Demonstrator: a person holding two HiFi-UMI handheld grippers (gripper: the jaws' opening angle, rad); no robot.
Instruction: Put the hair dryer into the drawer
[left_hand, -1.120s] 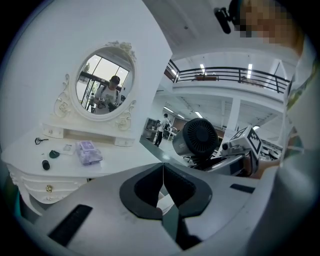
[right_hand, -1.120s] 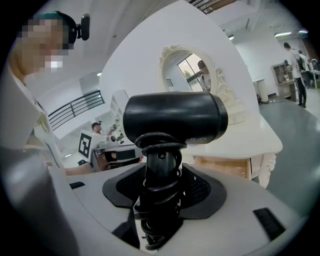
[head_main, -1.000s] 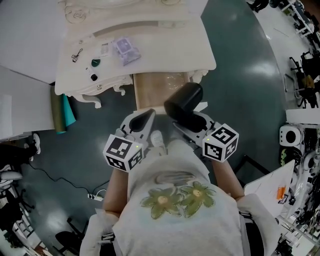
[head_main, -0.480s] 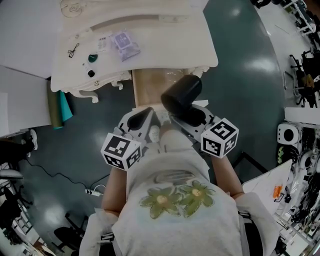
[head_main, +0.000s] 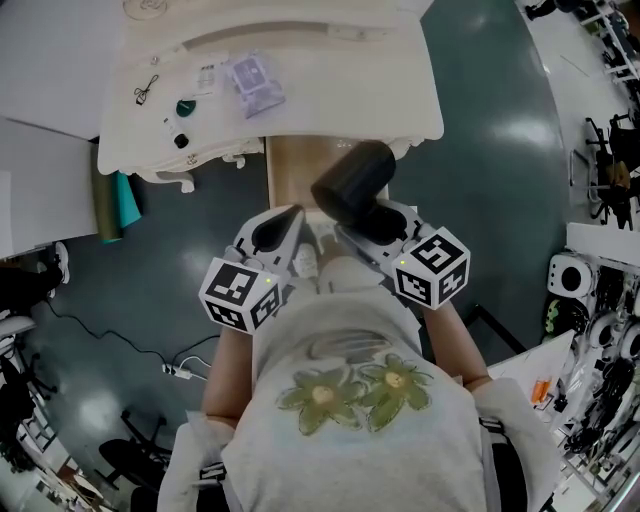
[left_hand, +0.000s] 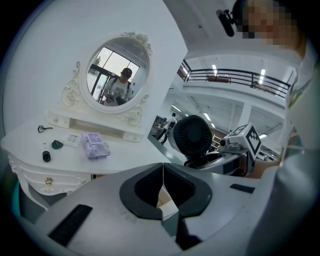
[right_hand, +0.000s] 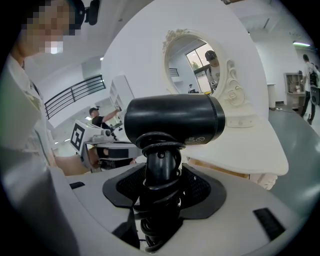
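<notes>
No txt legible; hair dryer (right_hand: 172, 122) label (right_hand: 198, 141) too small.

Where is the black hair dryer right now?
In the head view the hair dryer sits just right of centre, its handle clamped in the right gripper, over the open drawer under the white dressing table.

A cream dressing table (head_main: 330, 80) with a carved oval mirror (left_hand: 117, 75) stands against a white wall (left_hand: 40, 60) on a glossy dark teal floor (head_main: 500, 150). A railed gallery (left_hand: 240, 80) runs higher up.
</notes>
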